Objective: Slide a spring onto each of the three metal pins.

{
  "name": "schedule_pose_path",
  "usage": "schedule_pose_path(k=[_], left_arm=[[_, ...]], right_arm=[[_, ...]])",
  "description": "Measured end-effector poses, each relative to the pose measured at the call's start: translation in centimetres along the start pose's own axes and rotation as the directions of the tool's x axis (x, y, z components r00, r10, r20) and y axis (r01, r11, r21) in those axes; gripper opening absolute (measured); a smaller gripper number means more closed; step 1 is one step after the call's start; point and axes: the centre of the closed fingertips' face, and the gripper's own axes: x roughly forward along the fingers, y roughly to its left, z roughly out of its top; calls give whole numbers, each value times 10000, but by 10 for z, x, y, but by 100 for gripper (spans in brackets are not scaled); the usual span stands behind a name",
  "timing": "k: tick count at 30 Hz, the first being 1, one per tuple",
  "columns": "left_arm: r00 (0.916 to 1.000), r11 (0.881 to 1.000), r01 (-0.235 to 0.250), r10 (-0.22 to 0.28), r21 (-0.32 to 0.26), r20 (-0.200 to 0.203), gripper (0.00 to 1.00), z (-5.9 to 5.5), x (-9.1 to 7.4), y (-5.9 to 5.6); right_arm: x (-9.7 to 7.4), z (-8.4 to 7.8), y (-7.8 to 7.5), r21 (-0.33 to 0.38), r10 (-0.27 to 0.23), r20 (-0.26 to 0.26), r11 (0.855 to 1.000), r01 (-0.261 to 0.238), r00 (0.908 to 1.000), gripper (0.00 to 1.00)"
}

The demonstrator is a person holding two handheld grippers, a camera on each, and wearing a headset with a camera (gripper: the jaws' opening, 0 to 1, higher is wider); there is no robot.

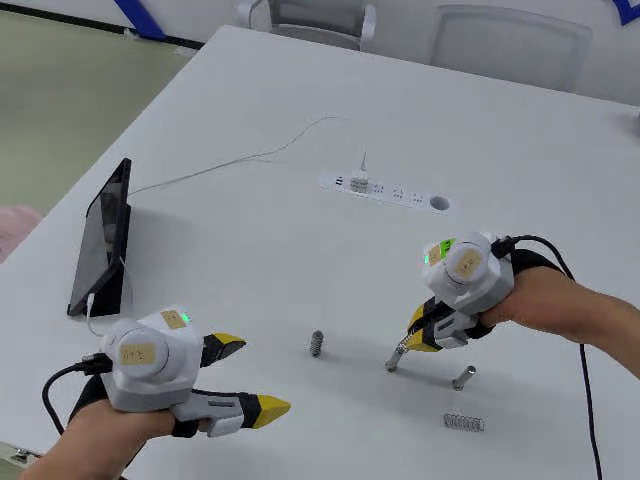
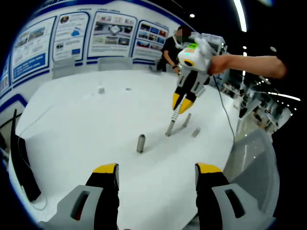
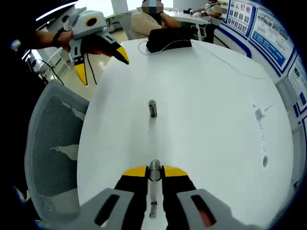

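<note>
nothing legible for you here. tan stickers (image 1: 137, 352) on your left gripper (image 1: 258, 377) and right gripper (image 1: 412, 338) carry marks too small to read; wall posters (image 2: 72, 28) in the left gripper view are blurred.

Broad white table (image 1: 250, 130); grey chairs (image 1: 510, 40) at far edge, greenish floor (image 1: 60, 90) beyond. Blue-framed posters (image 2: 110, 28) along wall, strip lights (image 2: 238, 14) overhead.
</note>
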Motion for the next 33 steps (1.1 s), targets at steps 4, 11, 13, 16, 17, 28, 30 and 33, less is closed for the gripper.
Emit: schedule_pose_path(k=[4, 11, 13, 16, 17, 28, 30, 33], left_arm=[[10000, 10000, -42, 42, -39, 0, 65, -1, -1, 1], [10000, 10000, -68, 68, -72, -44, 65, -4, -3, 2], [10000, 10000, -73, 72, -67, -56, 65, -4, -3, 2], [10000, 9999, -84, 84, -80, -40, 65, -3, -3, 2], [10000, 9999, -92, 92, -79, -34, 65, -2, -3, 1], [10000, 9999, -65, 65, -81, -49, 64, -2, -3, 0], [10000, 9999, -70, 69, -89, -68, 64, -2, -3, 0], [9999, 9999, -80, 80, -107, -75, 64, -3, -4, 1]], right_arm=[[3, 0, 1, -39, 56, -54, 10000, -56, 10000, 12], [10, 1, 1, -192, 116, -159, 9997, -119, 9998, 12], [12, 1, 2, -252, 124, -208, 9996, -130, 9997, 12], [15, 0, 3, -322, 134, -238, 9994, -142, 9996, 12], [16, 0, 3, -326, 153, -246, 9993, -161, 9996, 12], [26, -3, 4, -509, 193, -456, 9985, -216, 9988, 12], [29, -5, 4, -563, 215, -545, 9981, -246, 9983, 12], [31, -6, 4, -656, 217, -617, 9975, -257, 9979, 12]])
